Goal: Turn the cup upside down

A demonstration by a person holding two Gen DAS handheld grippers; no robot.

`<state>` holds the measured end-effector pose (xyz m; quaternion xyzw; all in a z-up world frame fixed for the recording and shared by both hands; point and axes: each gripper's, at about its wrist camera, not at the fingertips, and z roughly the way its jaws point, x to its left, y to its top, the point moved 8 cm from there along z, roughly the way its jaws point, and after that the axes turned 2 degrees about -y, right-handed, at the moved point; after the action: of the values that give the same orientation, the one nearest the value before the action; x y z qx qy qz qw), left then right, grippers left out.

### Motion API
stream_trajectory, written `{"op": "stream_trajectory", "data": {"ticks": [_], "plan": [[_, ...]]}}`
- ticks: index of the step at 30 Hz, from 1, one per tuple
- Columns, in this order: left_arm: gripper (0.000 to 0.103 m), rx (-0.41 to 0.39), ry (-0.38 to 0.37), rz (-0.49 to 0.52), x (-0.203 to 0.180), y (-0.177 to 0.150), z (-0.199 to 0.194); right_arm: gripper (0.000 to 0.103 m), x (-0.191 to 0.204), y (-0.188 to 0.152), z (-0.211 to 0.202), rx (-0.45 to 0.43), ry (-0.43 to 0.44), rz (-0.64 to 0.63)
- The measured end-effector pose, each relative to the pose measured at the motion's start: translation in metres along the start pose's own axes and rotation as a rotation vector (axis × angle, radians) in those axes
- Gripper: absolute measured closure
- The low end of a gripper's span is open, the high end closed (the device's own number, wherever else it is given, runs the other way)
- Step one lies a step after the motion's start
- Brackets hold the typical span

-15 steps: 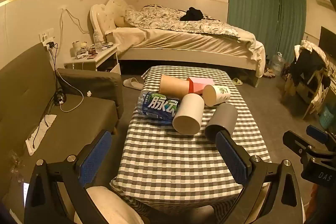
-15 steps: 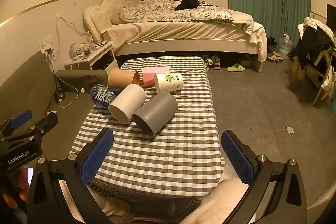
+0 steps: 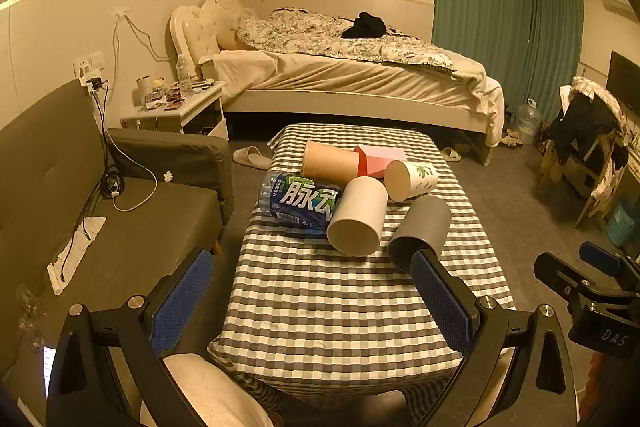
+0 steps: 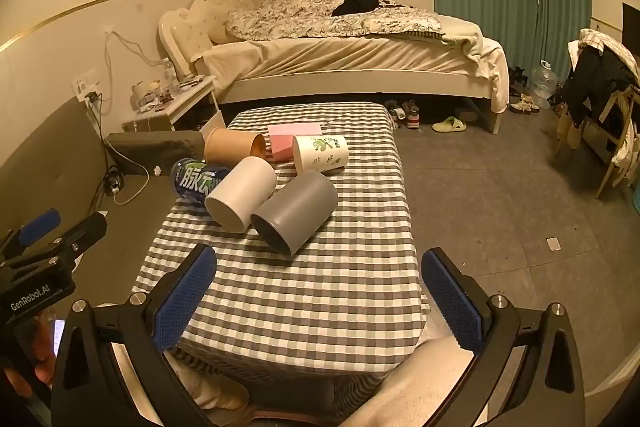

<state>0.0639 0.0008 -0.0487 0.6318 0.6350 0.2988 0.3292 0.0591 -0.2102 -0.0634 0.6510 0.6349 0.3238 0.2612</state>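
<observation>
Several cups lie on their sides on a checked table [image 3: 344, 307] [image 4: 312, 291]: a grey cup [image 3: 424, 227] [image 4: 296, 211], a white cup [image 3: 358, 215] [image 4: 240, 199], a tan cup [image 3: 330, 163] [image 4: 234, 147] and a white cup with green leaves [image 3: 412, 179] [image 4: 320, 153]. My left gripper [image 3: 312, 303] is open and empty, held near the table's near edge, its right finger overlapping the grey cup's mouth in view. My right gripper [image 4: 318, 301] is open and empty, in front of the grey cup and apart from it.
A blue-labelled water bottle [image 3: 300, 201] [image 4: 196, 183] lies against the white cup. A pink box [image 3: 378, 161] [image 4: 294, 141] sits behind the cups. A sofa [image 3: 100, 211] stands left of the table, a bed [image 3: 352, 75] beyond it, a chair with clothes [image 4: 604, 95] at right.
</observation>
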Motion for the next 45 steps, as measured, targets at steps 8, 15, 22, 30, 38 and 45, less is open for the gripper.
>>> {"op": "stream_trajectory", "data": {"ticks": [8,15,22,30,38,45], "plan": [[0.001,0.001,0.006,0.002,-0.0016,-0.0055,-0.0008,0.000,-0.0004,-0.0031,0.0041,0.011,0.001,-0.001],[0.001,-0.002,0.011,0.005,-0.0024,-0.0057,0.0020,0.000,0.0044,-0.0011,0.0028,-0.001,0.008,-0.014],[0.001,0.001,0.011,0.007,-0.0018,-0.0050,0.0018,0.000,0.0063,-0.0017,0.0032,0.001,0.011,-0.016],[0.001,-0.001,0.010,0.003,-0.0001,-0.0065,0.0049,0.000,0.0083,-0.0023,0.0031,0.007,0.012,-0.020],[0.001,0.000,0.009,0.003,-0.0001,-0.0067,0.0052,0.000,0.0082,-0.0034,0.0035,0.008,0.013,-0.019],[0.001,0.001,0.009,0.001,0.0000,-0.0066,0.0055,0.000,0.0066,-0.0067,0.0051,0.015,0.015,-0.014]]}}
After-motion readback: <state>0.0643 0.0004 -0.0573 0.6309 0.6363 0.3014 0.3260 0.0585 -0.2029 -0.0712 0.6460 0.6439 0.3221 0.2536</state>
